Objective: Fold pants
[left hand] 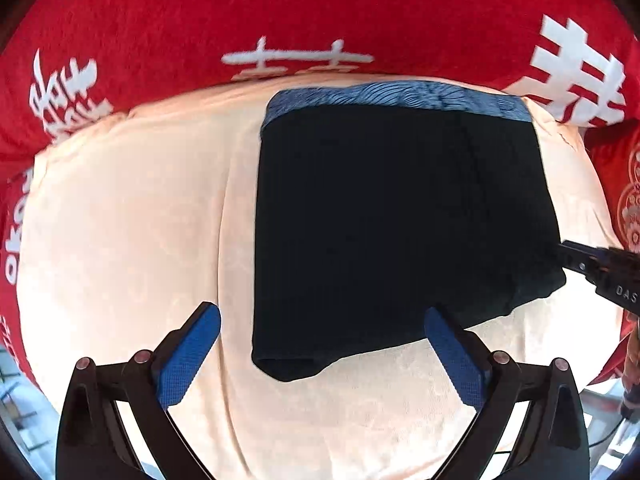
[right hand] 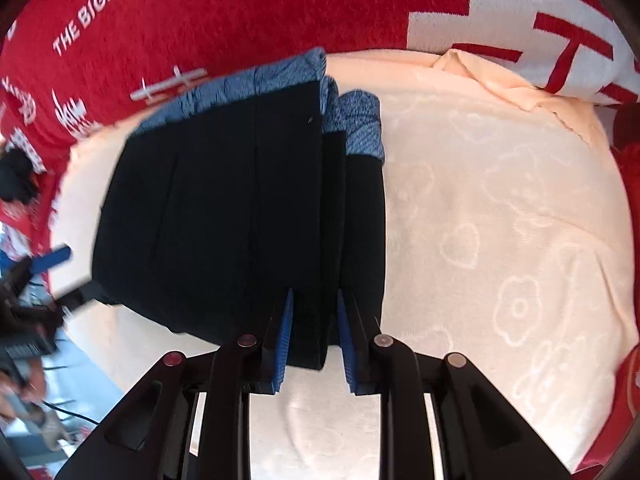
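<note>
The black pants (left hand: 392, 220) with a blue patterned waistband (left hand: 400, 98) lie folded into a compact stack on a cream towel (left hand: 120, 220). My left gripper (left hand: 322, 320) is open and empty, hovering just in front of the stack's near edge. My right gripper (right hand: 314, 304) is nearly closed around the near edge of the pants' (right hand: 240, 220) upper folded layer, which shows between its blue pads (right hand: 282, 344). The right gripper also shows at the right edge of the left wrist view (left hand: 600, 270), at the stack's right side.
The cream towel (right hand: 500, 240) lies on a red blanket with white lettering (left hand: 280, 8). The left gripper shows blurred at the far left of the right wrist view (right hand: 48, 262). Floor and cables lie beyond the near edge (right hand: 60, 400).
</note>
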Demonstrator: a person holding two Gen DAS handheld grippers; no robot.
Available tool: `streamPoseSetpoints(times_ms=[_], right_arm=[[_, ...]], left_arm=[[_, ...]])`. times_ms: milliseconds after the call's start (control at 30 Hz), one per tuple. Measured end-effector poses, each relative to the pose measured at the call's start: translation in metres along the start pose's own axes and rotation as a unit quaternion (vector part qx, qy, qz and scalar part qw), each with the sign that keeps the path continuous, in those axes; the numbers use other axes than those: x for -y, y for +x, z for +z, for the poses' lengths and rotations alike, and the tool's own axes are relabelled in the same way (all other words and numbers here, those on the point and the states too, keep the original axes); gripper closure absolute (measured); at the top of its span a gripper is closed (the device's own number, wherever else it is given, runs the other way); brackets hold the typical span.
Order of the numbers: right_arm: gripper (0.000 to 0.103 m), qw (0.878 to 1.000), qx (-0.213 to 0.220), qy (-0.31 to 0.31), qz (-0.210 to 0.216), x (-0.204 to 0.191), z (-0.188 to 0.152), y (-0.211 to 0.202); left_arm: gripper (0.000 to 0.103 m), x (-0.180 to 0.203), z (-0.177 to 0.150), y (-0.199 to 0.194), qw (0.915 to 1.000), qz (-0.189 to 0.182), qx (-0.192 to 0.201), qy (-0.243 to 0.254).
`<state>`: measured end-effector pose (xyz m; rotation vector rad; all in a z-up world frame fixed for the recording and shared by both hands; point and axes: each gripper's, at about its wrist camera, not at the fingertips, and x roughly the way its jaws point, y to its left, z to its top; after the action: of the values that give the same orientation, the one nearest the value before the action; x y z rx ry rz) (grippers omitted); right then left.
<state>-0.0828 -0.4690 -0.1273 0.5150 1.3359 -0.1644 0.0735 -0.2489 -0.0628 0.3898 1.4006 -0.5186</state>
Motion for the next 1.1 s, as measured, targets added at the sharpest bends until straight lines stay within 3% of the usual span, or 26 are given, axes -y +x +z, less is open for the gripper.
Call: streamPoseSetpoints(times_ms=[367,400,467,600,733,833,1100], right_arm=[[0.075,0.999,0.004,0.034,-0.012,-0.016,-0.002,-0.026],[0.073,0.999,0.005,0.036,-0.010,-0.019,-0.004,-0.029],[0.056,0.999,0.005,0.038,-0.005,-0.024,-0.006,-0.033],[0.047,0.999,-0.001,0.038,0.013,-0.034,-0.013,-0.039],[0.023,0.999,0.001,0.041,0.035,-0.039,-0.018,-0.041],[0.021,0.998,0.014,0.043,0.038,-0.038,-0.020,-0.045],[0.020,0.997,-0.002,0.073,0.040,-0.022,-0.022,-0.038]], left_arm=[[0.001,-0.018,0.000,-0.002,0.9995,-0.025,0.002,-0.021],[0.001,-0.019,0.001,-0.001,0.9995,-0.025,0.001,-0.021],[0.001,-0.021,0.002,-0.001,0.9995,-0.024,-0.001,-0.022],[0.001,-0.025,0.003,0.001,0.9992,-0.026,-0.011,-0.028],[0.001,-0.026,0.003,0.001,0.9993,-0.024,-0.015,-0.025],[0.001,-0.027,0.004,0.005,0.9988,-0.032,-0.024,-0.027],[0.001,-0.030,0.004,0.014,0.9979,-0.034,-0.045,-0.033]])
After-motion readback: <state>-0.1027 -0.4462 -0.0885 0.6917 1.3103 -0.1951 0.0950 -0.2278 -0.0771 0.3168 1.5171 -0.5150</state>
